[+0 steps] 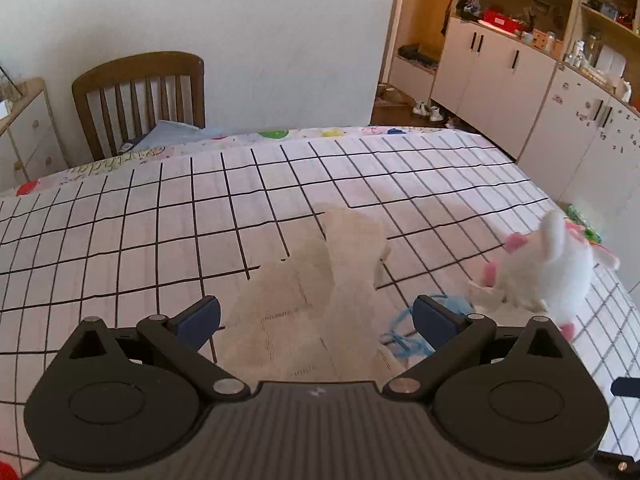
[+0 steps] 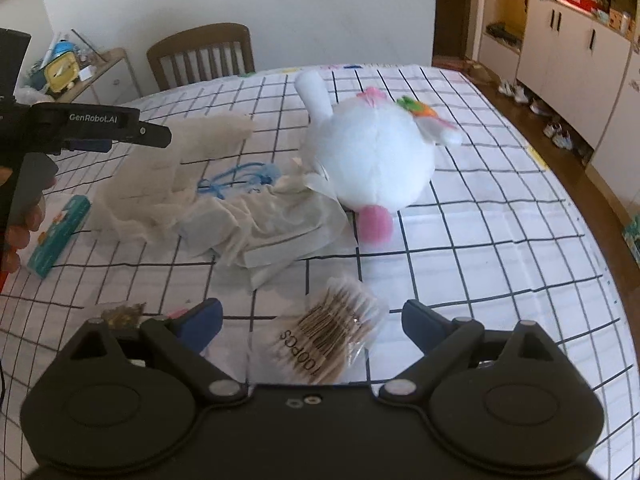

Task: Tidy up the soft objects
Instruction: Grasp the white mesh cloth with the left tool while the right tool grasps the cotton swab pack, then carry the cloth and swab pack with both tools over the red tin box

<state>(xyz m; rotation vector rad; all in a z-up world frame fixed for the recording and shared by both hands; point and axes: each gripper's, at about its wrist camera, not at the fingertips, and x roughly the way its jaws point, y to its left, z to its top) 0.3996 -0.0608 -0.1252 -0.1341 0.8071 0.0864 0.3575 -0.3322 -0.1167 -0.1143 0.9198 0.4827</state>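
Observation:
A white plush toy (image 2: 372,160) with pink feet lies on the checked tablecloth (image 2: 480,220); it also shows at the right of the left wrist view (image 1: 548,268). A beige gauze cloth (image 1: 316,296) lies spread in front of my open, empty left gripper (image 1: 316,316). The cloth (image 2: 168,168) joins crumpled white fabric (image 2: 272,224) and a blue string (image 2: 236,178) beside the toy. My right gripper (image 2: 312,320) is open and empty, above a clear pack of cotton swabs (image 2: 332,340). The left gripper shows at the left of the right wrist view (image 2: 152,134).
A teal box (image 2: 60,236) lies at the table's left. A wooden chair (image 1: 140,96) stands at the far edge, with a low drawer unit (image 1: 24,136) beside it. White cabinets (image 1: 500,80) line the right wall. The table's edge curves away on the right.

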